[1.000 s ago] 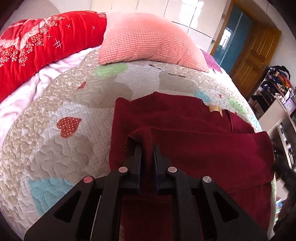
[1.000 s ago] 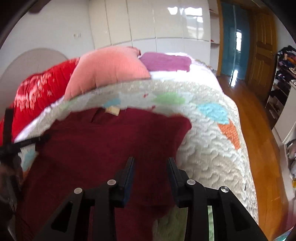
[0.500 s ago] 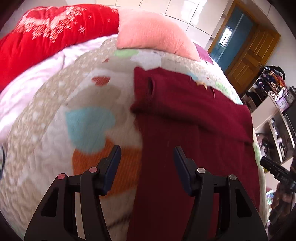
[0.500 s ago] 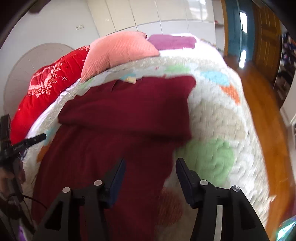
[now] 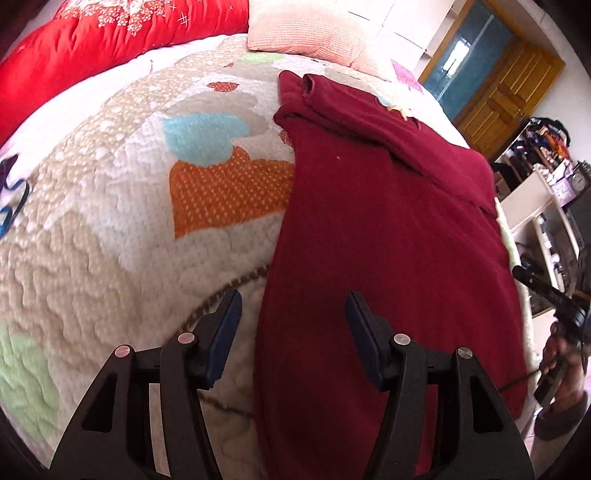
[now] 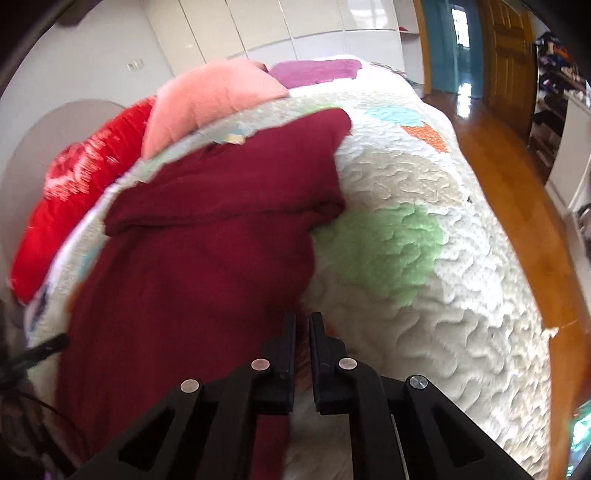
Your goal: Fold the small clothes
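Note:
A dark red garment point(image 5: 388, 229) lies flat on the quilted bedspread point(image 5: 110, 221), its top part folded across near the pillows. My left gripper point(image 5: 293, 314) is open and empty, low over the garment's left edge. In the right wrist view the same garment point(image 6: 207, 240) fills the left half. My right gripper point(image 6: 302, 325) is shut on the garment's right edge near the bottom, with red cloth between its fingers.
A red blanket point(image 5: 92, 48) and a pink pillow point(image 5: 314, 29) lie at the head of the bed. A purple cloth point(image 6: 314, 72) lies beyond the pillow. The bed's right edge drops to a wooden floor point(image 6: 517, 184). Shelves point(image 5: 546, 206) stand at the right.
My left gripper let go of the folded top part, opened and pulled back toward the garment's lower left edge. My right gripper moved back to the right edge and closed on it.

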Action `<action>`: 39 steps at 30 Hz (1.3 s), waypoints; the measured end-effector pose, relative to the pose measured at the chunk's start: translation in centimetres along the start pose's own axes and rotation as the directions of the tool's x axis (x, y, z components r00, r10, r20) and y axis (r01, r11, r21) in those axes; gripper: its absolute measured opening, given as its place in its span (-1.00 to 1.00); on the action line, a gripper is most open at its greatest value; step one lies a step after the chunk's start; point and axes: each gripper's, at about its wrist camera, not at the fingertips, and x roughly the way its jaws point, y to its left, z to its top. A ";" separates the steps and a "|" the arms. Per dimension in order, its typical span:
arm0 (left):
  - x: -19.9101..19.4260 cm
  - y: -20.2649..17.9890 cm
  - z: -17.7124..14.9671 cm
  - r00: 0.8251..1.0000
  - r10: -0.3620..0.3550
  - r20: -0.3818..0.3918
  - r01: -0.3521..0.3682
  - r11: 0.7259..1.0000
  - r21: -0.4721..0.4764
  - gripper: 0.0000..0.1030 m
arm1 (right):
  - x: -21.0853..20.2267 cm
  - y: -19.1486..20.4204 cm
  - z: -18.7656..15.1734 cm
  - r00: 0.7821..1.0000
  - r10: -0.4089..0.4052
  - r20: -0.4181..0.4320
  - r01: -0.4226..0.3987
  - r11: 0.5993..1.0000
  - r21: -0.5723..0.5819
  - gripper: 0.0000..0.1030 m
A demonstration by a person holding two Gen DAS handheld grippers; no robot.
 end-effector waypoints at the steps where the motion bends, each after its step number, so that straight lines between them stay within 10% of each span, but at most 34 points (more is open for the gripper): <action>1: -0.2 0.0 -0.2 1.000 -0.008 0.001 0.008 1.000 -0.002 0.13 | -1.1 -0.1 -0.6 0.999 0.039 0.009 -0.039 0.999 0.023 -0.73; 4: -1.0 -0.1 -1.1 1.000 -0.015 -0.008 0.015 1.000 0.013 0.13 | -3.4 -0.2 -2.9 0.988 0.150 -0.033 -0.148 0.988 0.042 0.13; 12: -2.1 0.0 -4.9 0.998 0.008 -0.059 -0.004 0.999 0.052 0.18 | -5.4 0.2 -11.1 0.932 0.306 -0.195 -0.300 0.952 0.060 0.14; 24: -2.3 -0.3 -6.3 0.998 0.057 -0.037 -0.056 0.998 0.034 0.28 | -5.1 2.0 -12.4 0.930 0.340 -0.140 -0.336 0.940 0.054 0.27; 26: -2.2 -0.3 -6.3 0.998 0.060 -0.036 -0.058 0.998 0.036 0.28 | -5.2 2.1 -12.5 0.932 0.340 -0.123 -0.335 0.940 0.061 0.20; 28: -2.2 -0.3 -6.3 0.998 0.058 -0.038 -0.056 0.998 0.034 0.28 | -5.3 2.3 -12.5 0.942 0.314 -0.119 -0.312 0.949 0.042 -0.63; 29: -2.2 -0.3 -6.4 0.998 0.056 -0.039 -0.054 0.998 0.033 0.28 | -5.4 2.5 -12.5 0.948 0.293 -0.127 -0.295 0.956 0.007 -0.74; 39: -2.8 0.1 -6.8 0.997 0.017 -0.070 -0.017 1.000 -0.007 0.28 | -6.1 2.4 -12.1 0.955 0.267 -0.129 -0.274 0.961 -0.040 -0.80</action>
